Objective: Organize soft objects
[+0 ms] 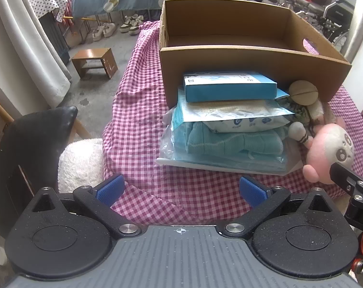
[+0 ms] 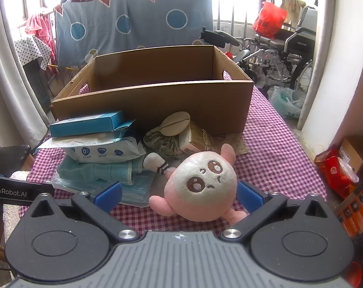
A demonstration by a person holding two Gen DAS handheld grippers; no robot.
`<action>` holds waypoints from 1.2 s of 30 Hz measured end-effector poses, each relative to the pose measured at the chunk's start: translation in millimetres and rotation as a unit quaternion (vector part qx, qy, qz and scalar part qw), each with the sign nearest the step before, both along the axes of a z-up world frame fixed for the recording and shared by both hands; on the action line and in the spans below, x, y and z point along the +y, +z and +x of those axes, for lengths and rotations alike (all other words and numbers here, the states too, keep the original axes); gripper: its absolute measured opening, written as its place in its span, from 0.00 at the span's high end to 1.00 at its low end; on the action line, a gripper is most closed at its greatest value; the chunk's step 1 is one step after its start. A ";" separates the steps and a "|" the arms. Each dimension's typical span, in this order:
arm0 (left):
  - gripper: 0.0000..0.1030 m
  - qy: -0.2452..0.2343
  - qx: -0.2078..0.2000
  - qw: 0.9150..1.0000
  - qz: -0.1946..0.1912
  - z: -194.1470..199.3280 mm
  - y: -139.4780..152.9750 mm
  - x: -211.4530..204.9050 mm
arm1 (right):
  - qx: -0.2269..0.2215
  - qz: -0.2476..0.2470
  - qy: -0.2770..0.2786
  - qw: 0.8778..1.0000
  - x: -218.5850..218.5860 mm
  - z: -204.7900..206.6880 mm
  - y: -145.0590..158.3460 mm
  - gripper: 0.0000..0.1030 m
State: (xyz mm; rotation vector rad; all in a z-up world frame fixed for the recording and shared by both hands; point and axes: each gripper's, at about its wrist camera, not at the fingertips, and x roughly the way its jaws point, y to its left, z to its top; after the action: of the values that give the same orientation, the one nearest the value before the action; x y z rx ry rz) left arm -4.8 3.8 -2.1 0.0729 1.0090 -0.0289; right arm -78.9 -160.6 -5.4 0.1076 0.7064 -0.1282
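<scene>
Pink plush toy [image 2: 203,187] lies on checked cloth [image 2: 277,148], in front of empty cardboard box [image 2: 157,100], beside stack of packets [image 2: 102,148]. Right gripper [image 2: 179,195] spread wide around toy, not pressing. Left gripper [image 1: 181,190] spread wide, nothing between fingers. Toy likely light, squashy; best grip across round head.

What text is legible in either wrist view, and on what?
"GenRobot.AI": on the black body of the left gripper, at the left edge of the right wrist view.
"0": in a blue badge on the white wipes pack; its other print is too small to read.
Blue box: printing near its corner too blurred to read.
Tan packet: lettering unreadable.
Red bag and orange carton: print illegible.
</scene>
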 end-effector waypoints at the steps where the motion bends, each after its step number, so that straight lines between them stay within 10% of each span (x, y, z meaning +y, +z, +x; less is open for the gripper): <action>1: 0.01 0.000 0.000 1.000 0.000 -0.1 0.0 0.0 | 0.000 0.000 0.000 1.000 0.1 0.1 0.0 0.00; 36: 0.01 -0.002 0.002 1.000 0.009 -2.5 -0.9 -0.8 | 0.003 0.003 0.003 1.000 2.4 -1.8 1.4 0.00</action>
State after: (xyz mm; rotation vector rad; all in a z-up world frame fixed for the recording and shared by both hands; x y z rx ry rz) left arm -7.3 3.0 -3.0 0.0906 1.0140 -0.0233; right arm -80.6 -158.2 -3.9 0.1104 0.7137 -0.1202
